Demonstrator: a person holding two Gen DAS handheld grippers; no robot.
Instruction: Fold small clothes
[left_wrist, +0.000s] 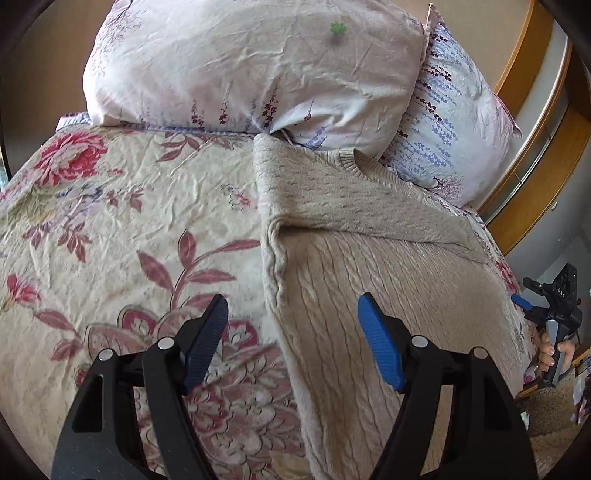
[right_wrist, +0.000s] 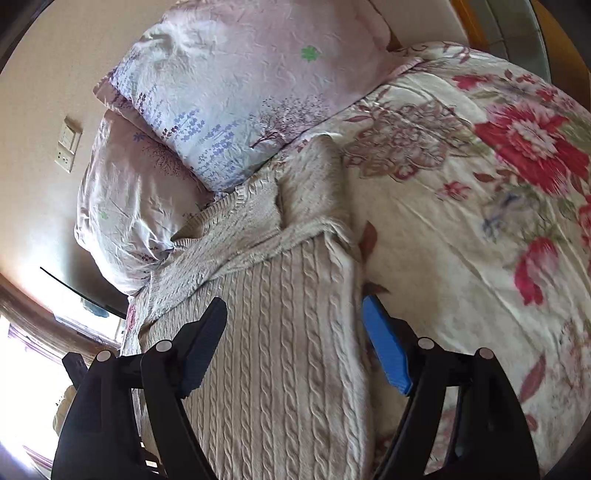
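1. Jaws of the left gripper (left_wrist: 291, 317) stand wide apart with nothing between the pads; it hangs over the left edge of the sweater (left_wrist: 369, 258), one blue pad above the knit, the other above the bedspread (left_wrist: 129, 221).
2. Right gripper (right_wrist: 295, 314) is likewise spread open and clamps nothing; its dark pad sits over the cable knit, its blue pad at the sweater's (right_wrist: 280, 350) right edge.
3. Beige cable-knit sweater lies flat on the bed, partly folded: a sleeve is laid across the chest, and the ribbed collar points toward the pillows.
4. Floral bedspread (right_wrist: 461, 240), cream with red and pink blooms, covers the bed under and beside the sweater.
5. Two pale pillows (left_wrist: 240, 66) with purple sprigs are stacked at the head of the bed, just beyond the collar.
6. At the left wrist view's right edge a hand (left_wrist: 550, 354) holds the other gripper's handle.
7. On the wall beside the pillows, a switch plate (right_wrist: 68, 144) shows.
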